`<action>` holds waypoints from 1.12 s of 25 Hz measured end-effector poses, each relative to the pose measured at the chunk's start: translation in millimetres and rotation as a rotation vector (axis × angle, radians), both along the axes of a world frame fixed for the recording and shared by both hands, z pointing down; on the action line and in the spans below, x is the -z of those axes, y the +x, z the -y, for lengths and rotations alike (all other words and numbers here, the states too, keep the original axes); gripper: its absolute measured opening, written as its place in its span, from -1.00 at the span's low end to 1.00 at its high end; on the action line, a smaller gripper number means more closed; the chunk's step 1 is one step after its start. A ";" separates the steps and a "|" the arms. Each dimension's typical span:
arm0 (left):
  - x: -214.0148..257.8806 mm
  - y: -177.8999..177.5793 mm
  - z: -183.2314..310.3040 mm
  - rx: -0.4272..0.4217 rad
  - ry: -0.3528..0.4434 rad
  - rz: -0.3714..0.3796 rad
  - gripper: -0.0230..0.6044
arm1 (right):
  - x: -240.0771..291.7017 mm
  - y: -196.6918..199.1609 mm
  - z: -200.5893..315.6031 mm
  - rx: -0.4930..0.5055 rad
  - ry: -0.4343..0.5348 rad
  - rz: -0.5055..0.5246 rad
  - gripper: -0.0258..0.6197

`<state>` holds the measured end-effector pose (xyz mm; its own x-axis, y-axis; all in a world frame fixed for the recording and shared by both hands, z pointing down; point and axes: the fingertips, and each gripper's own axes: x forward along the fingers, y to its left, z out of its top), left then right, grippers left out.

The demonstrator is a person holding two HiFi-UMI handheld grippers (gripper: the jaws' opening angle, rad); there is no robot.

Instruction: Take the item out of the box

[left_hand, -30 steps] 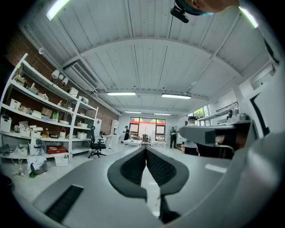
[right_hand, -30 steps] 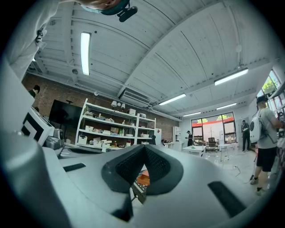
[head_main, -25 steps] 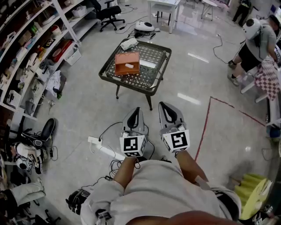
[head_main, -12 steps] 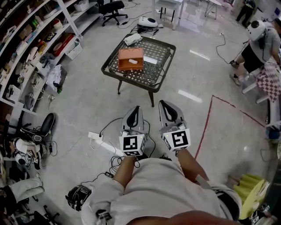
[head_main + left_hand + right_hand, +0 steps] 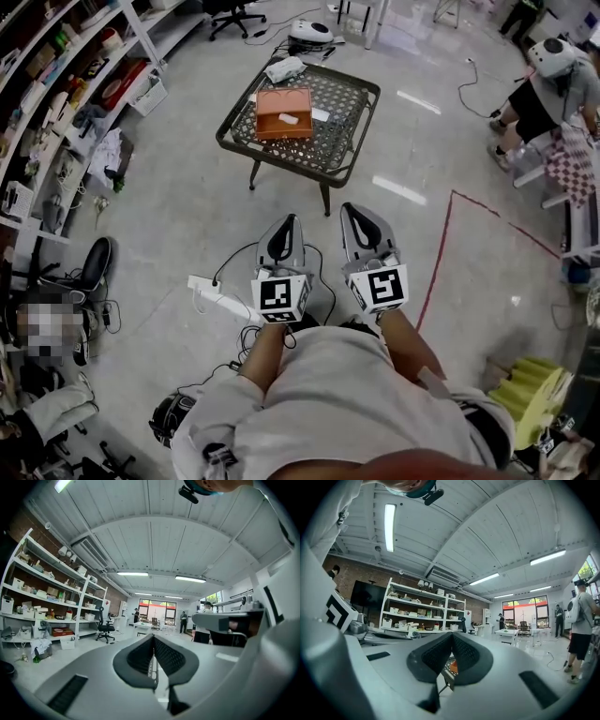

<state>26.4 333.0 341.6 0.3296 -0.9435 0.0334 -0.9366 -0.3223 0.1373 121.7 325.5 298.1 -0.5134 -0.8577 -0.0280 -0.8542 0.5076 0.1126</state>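
An open orange box [image 5: 283,113] sits on a dark mesh table [image 5: 347,141] well ahead of me in the head view, with a small white item [image 5: 289,118] lying inside it. My left gripper [image 5: 285,227] and right gripper [image 5: 353,215] are held side by side close to my body, both pointing toward the table and far short of it. Both are shut with nothing between the jaws. In the right gripper view a sliver of the orange box [image 5: 453,667] shows below the closed jaws [image 5: 451,641]. The left gripper [image 5: 153,644] view shows only the room beyond its shut jaws.
A white flat object [image 5: 320,114] lies on the table beside the box. Shelving [image 5: 56,84] lines the left wall. A power strip and cables [image 5: 217,300] lie on the floor near my feet. A person [image 5: 548,89] stands at the right; red floor tape [image 5: 441,253] runs there.
The table and box have shifted slightly up and right in the head view as my view moved. Both grippers stay shut and close to my body.
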 end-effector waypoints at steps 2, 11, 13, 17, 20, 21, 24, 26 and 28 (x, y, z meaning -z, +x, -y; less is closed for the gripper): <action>-1.8 -10.7 4.5 -0.017 -0.004 -0.005 -0.90 | -1.0 -12.7 3.5 -0.007 -0.004 -0.009 -0.91; -16.3 -48.2 18.8 -0.046 -0.040 -0.038 -0.90 | -6.4 -51.6 14.8 -0.020 -0.014 -0.058 -0.91; -17.2 -50.2 22.2 -0.051 -0.045 -0.043 -0.90 | -6.3 -55.9 20.5 -0.019 -0.027 -0.059 -0.91; -18.5 -55.3 35.8 -0.052 -0.052 -0.046 -0.90 | -5.7 -62.4 38.3 -0.012 -0.024 -0.061 -0.91; -23.4 -59.4 52.7 -0.031 -0.057 -0.044 -0.90 | -9.0 -65.6 57.8 0.009 -0.015 -0.068 -0.91; -24.6 -60.4 59.6 -0.022 -0.058 -0.041 -0.90 | -10.2 -65.7 66.4 0.015 -0.015 -0.068 -0.91; -26.3 -63.6 84.4 0.004 -0.059 -0.029 -0.90 | -11.6 -66.8 96.3 0.034 -0.021 -0.057 -0.91; -27.3 -65.2 105.0 0.021 -0.061 -0.023 -0.90 | -10.5 -68.1 117.7 0.053 -0.016 -0.049 -0.91; -26.2 -62.2 129.1 0.035 -0.061 -0.018 -0.90 | -8.4 -65.6 140.8 0.073 -0.005 -0.051 -0.91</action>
<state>-35.8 203.9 367.9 0.2978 -0.9508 0.0858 -0.9442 -0.2801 0.1732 56.1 184.7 306.4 -0.5753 -0.8179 0.0045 -0.8080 0.5692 0.1521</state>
